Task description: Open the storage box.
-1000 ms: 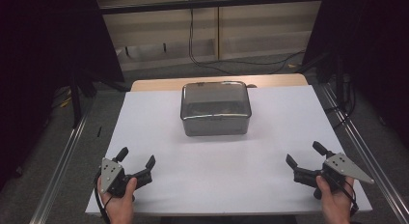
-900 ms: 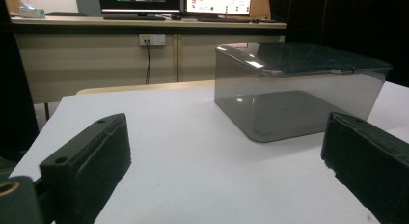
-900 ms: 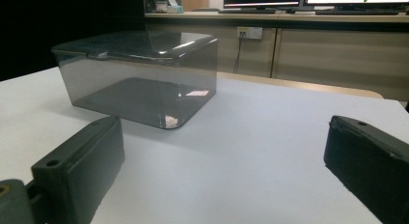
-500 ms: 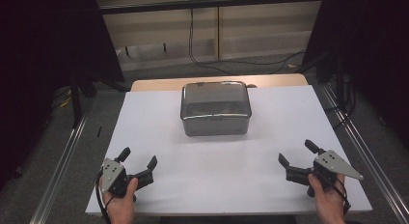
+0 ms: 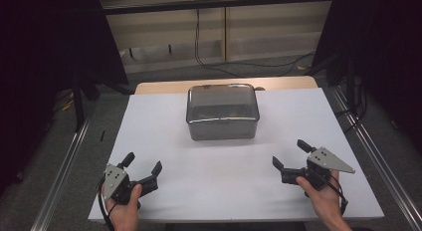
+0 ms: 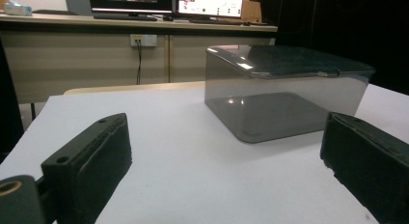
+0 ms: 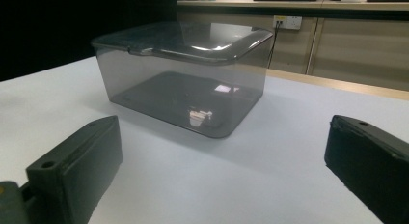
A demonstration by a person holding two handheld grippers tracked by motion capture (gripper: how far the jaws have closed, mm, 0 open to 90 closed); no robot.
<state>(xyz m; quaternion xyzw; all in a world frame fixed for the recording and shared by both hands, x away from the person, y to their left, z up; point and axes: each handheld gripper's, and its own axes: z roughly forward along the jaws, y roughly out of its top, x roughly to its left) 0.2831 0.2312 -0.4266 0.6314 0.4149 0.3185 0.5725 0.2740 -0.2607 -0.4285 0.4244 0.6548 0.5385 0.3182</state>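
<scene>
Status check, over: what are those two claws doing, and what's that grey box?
Left gripper and right gripper open, holding nothing. Smoky plastic box lidded, untouched, mid-table. White table between them bare.

From my remote station, the white table [image 5: 164, 136] is the brightest thing in the high view, evenly lit from overhead, while both sides of the room fall into near-black. The smoky plastic box [image 5: 222, 112] throws only a faint, soft shadow toward me. In the left gripper view I see small glare spots on the box lid [image 6: 243, 66], and the monitors [image 6: 166, 2] behind it are blown out. In the right gripper view a bright patch sits on the lid [image 7: 212, 46], with smaller reflections inside the base. In both gripper views the near black jaws look soft and out of focus, and everything carries slight grain.
</scene>
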